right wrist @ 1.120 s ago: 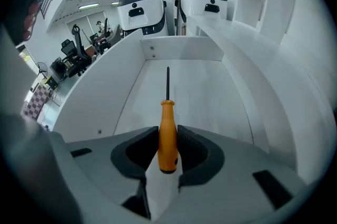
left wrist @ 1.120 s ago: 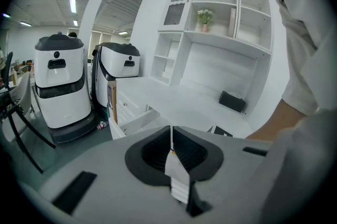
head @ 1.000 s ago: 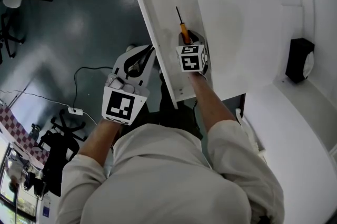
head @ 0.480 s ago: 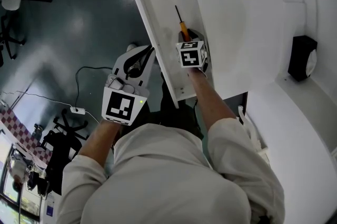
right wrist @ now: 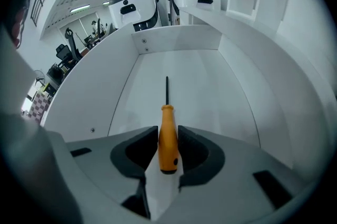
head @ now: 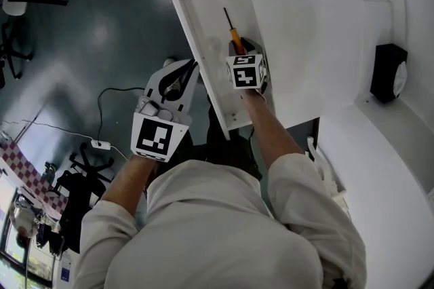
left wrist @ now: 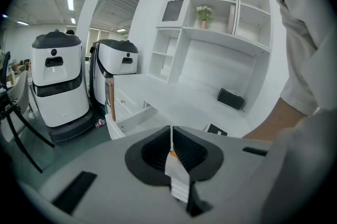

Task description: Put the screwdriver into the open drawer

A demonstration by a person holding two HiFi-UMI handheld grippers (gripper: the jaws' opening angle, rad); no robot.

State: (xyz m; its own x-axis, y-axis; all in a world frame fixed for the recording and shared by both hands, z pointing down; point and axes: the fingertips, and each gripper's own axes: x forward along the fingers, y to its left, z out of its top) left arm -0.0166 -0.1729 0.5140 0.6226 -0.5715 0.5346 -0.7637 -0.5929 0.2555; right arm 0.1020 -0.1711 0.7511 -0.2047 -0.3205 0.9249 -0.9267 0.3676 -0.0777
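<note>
A screwdriver (head: 234,42) with an orange handle (right wrist: 168,136) and a thin dark shaft lies along the white open drawer (head: 210,3), tip pointing toward the drawer's far wall (right wrist: 179,39). My right gripper (head: 243,48) is inside the drawer and shut on the handle, low over the drawer floor (right wrist: 205,86). My left gripper (head: 184,72) hangs outside the drawer's left side wall over the dark floor. In the left gripper view that gripper (left wrist: 171,145) has its jaws closed together with nothing between them.
The white cabinet top (head: 319,23) runs to the right of the drawer, with a black box (head: 386,77) on it. Cables (head: 102,101) and a chair base (head: 74,176) lie on the floor at left. Two white machines (left wrist: 55,81) stand beyond.
</note>
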